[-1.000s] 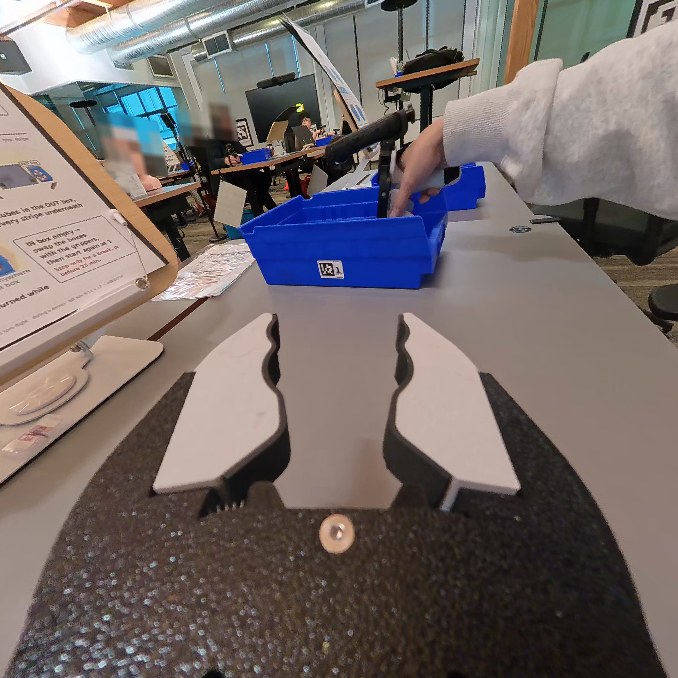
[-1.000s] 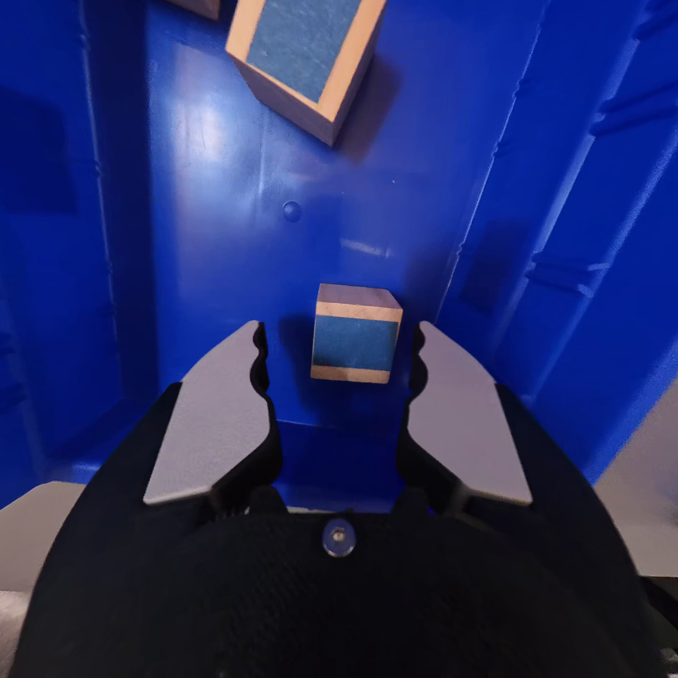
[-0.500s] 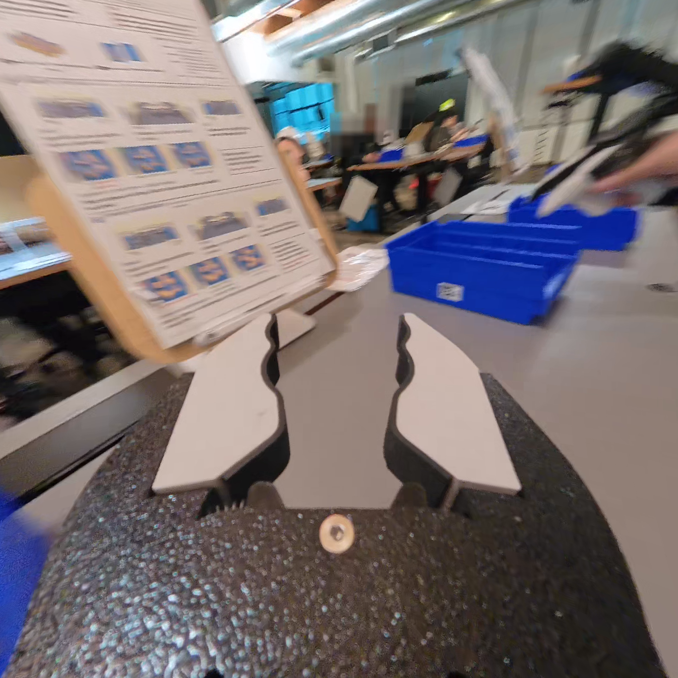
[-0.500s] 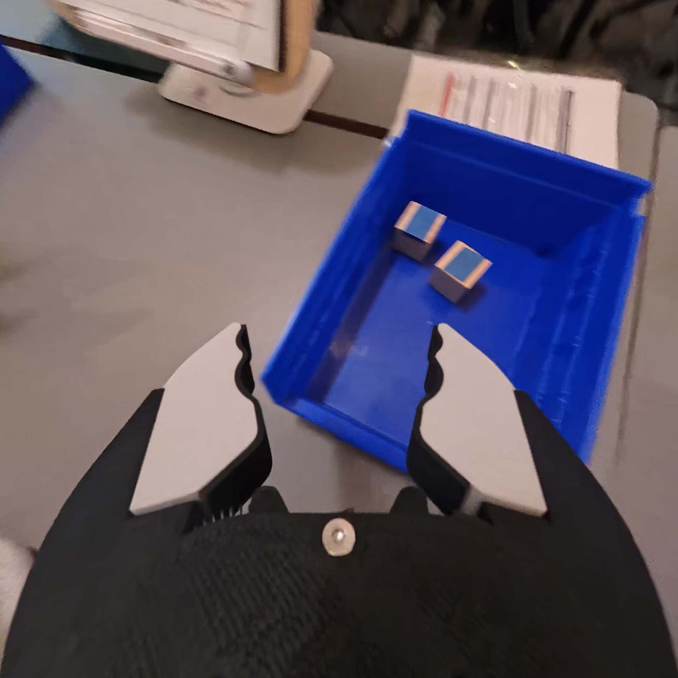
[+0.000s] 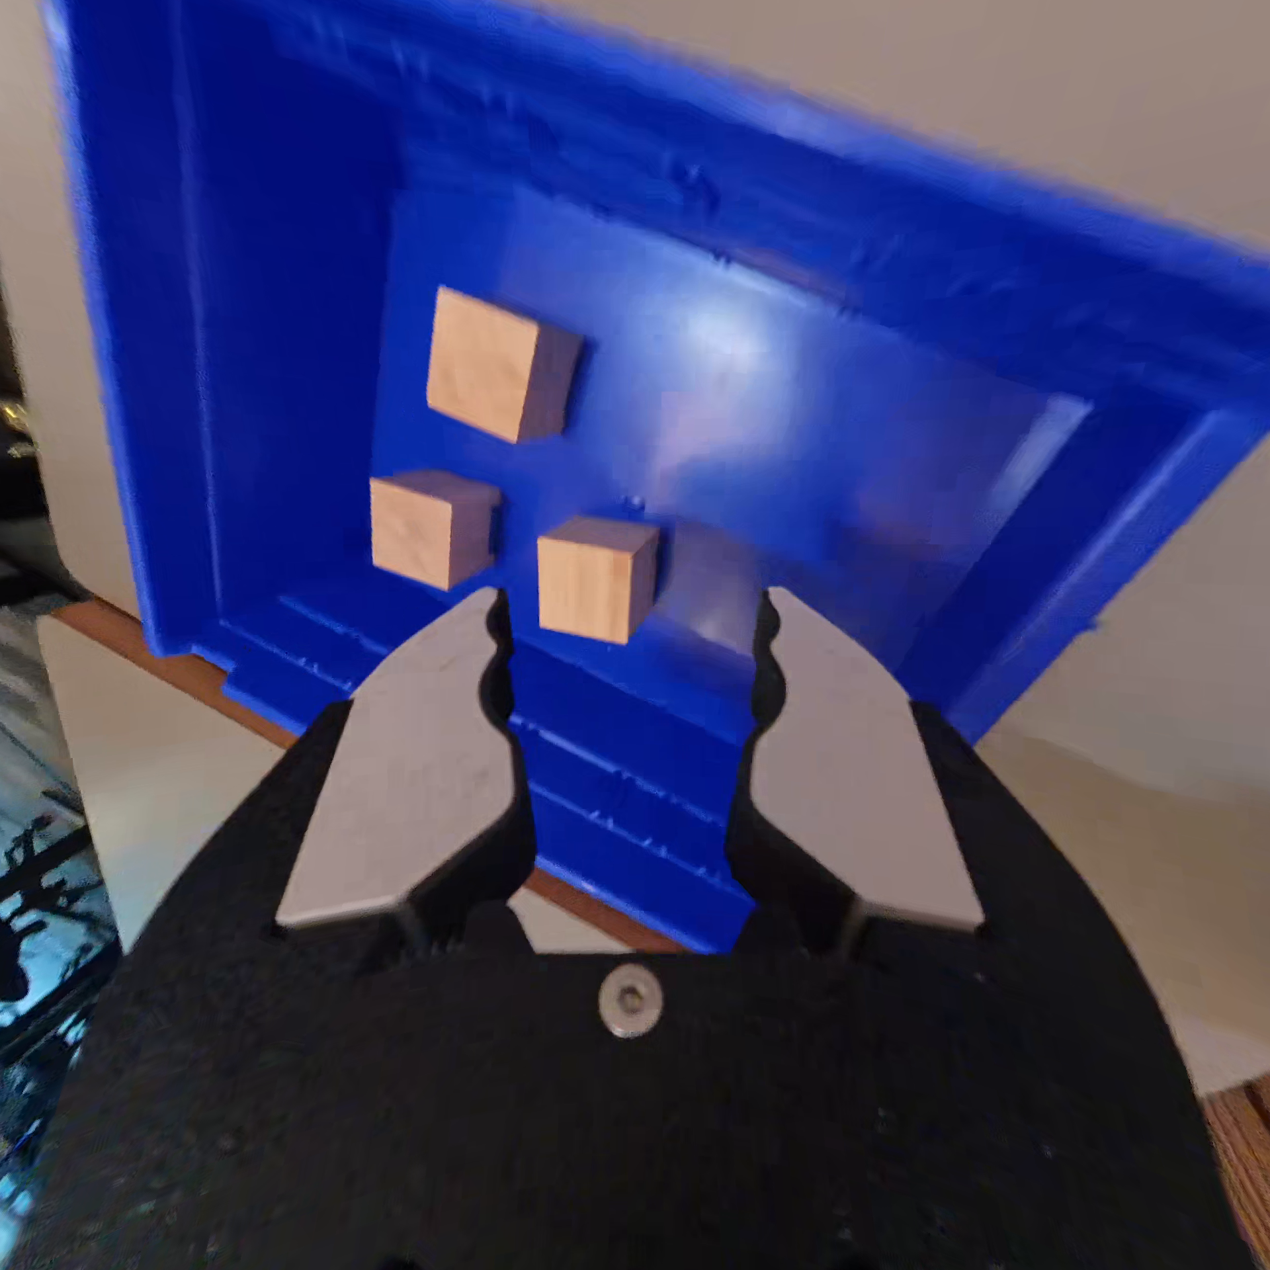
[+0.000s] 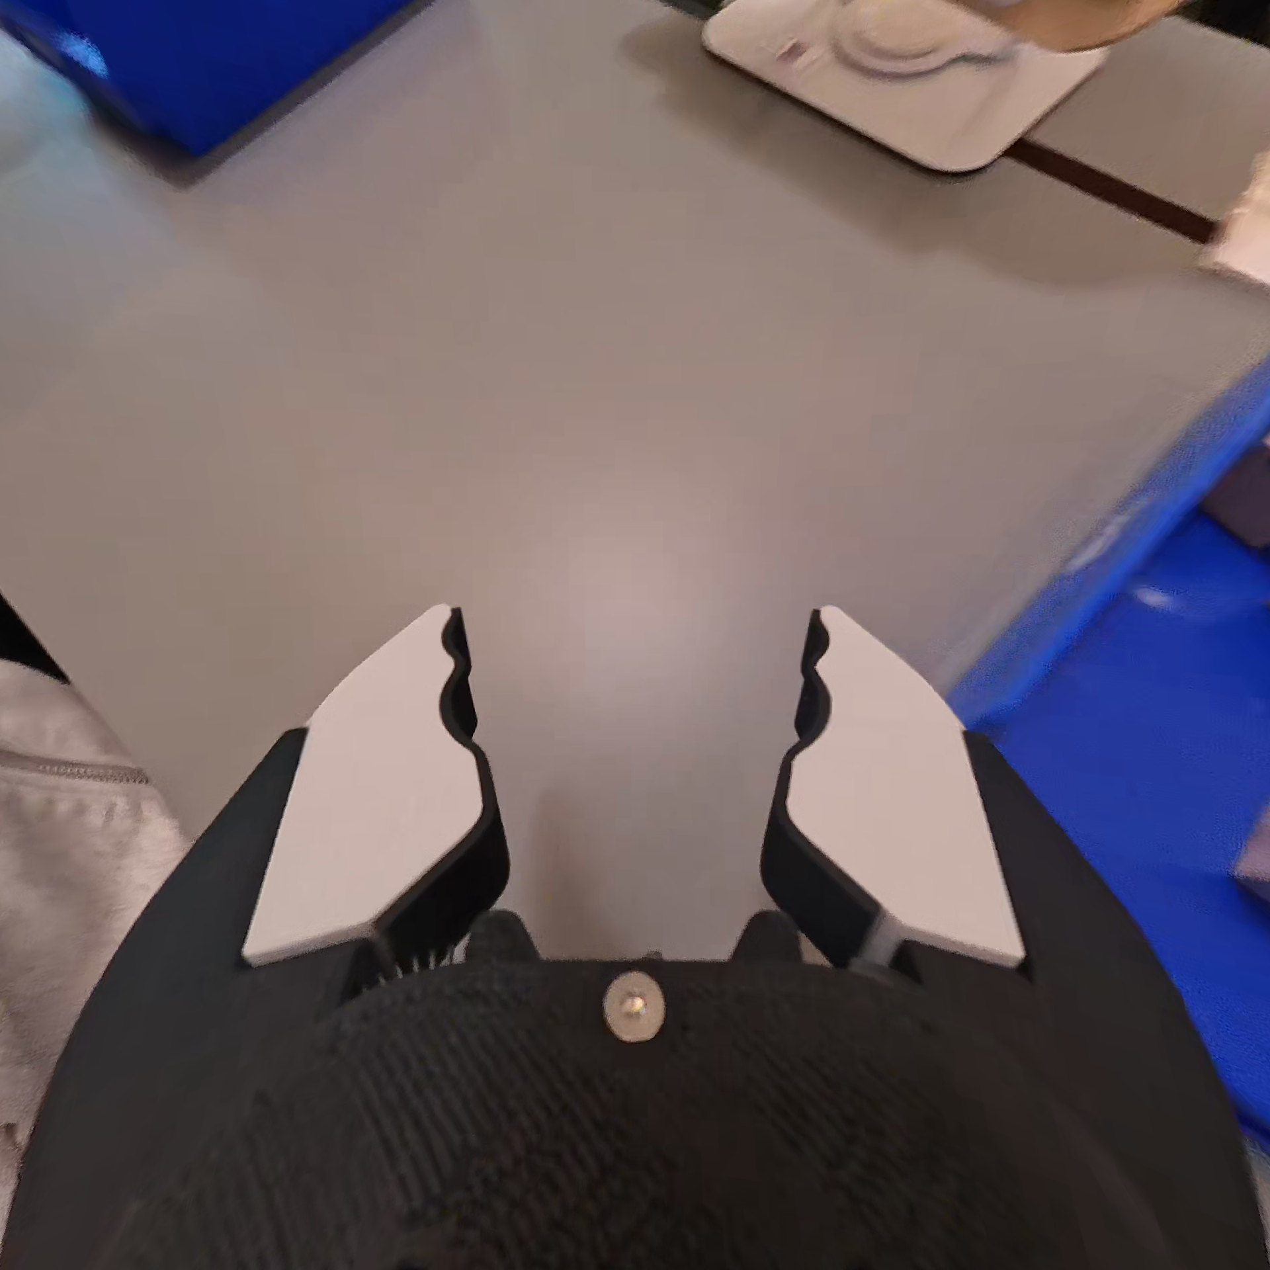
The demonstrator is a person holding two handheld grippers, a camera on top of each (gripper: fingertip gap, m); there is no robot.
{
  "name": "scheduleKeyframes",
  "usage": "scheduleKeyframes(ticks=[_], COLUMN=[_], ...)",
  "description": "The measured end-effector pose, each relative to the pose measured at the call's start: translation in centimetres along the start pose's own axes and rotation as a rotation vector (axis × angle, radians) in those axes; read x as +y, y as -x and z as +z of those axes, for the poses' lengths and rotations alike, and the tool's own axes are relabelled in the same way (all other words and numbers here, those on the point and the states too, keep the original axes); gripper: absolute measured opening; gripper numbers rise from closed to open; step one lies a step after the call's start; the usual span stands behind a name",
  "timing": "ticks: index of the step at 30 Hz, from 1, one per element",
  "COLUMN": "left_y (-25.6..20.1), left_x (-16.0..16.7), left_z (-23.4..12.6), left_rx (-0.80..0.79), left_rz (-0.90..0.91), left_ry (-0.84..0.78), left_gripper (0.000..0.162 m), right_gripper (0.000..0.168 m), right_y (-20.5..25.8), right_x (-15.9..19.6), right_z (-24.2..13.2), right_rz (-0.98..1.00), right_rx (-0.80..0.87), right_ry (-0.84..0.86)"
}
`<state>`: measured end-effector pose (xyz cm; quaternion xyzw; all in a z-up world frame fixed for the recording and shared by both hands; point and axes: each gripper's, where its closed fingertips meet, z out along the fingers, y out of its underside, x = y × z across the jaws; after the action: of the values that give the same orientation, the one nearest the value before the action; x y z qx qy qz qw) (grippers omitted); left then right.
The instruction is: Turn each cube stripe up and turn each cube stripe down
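Blue plastic fills the left wrist view: a bin (image 5: pixel 227 385) seen from above, with three wooden cubes (image 5: pixel 594 581) on its floor. All three show plain wood on top and on the sides facing the camera, so no stripe is visible; the stripes are probably underneath, though that cannot be confirmed from here. Two cubes sit close together near the front wall, the third a little further back, none touching.

The left gripper (image 5: pixel 632 598) hangs above the bin's front wall with its jaws parted wider than a cube and nothing between them. The nearest cube lies just beyond the tips, roughly in line with the gap, which suggests it is being lined up for a grasp so it can be turned stripe up.

The right gripper (image 6: pixel 636 615) is also wide open and empty, poised over bare grey table (image 6: pixel 550 343). A second bin (image 6: pixel 1134 756) lies at its right, another blue bin's corner at far left, and a white stand base (image 6: pixel 907 89) beyond. It seems parked clear so the left side can work.

The view is motion-blurred, so fine alignment is hard to judge.
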<state>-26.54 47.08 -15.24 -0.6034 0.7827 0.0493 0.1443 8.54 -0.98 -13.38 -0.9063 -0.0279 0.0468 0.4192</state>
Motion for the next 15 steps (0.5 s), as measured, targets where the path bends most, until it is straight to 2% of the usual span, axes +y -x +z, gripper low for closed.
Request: scheduleKeyframes(ticks=[1,5,10,15], left_y=[0.3,0.8,1.8,1.5], left_x=[0.6,1.4,3.2,2.6], left_z=[0.8,3.8,6.3,7.7], left_rx=[0.021,0.091,0.066,0.107], left_rz=[0.001,0.007,0.085,0.048], left_ry=[0.040,0.130,0.277,0.222], left_gripper=[0.066,0.066,0.062,0.051], right_gripper=[0.095,0.101,0.102,0.102], right_y=[0.9,3.4,6.8,7.5], right_x=[0.2,0.9,1.7,2.2], right_z=[0.6,2.7,4.8,6.0], right_rz=[-0.021,-0.110,-0.125,-0.155], right_rx=[-0.016,-0.039,-0.139,-0.142], right_ry=[0.018,0.054,0.071,0.100])
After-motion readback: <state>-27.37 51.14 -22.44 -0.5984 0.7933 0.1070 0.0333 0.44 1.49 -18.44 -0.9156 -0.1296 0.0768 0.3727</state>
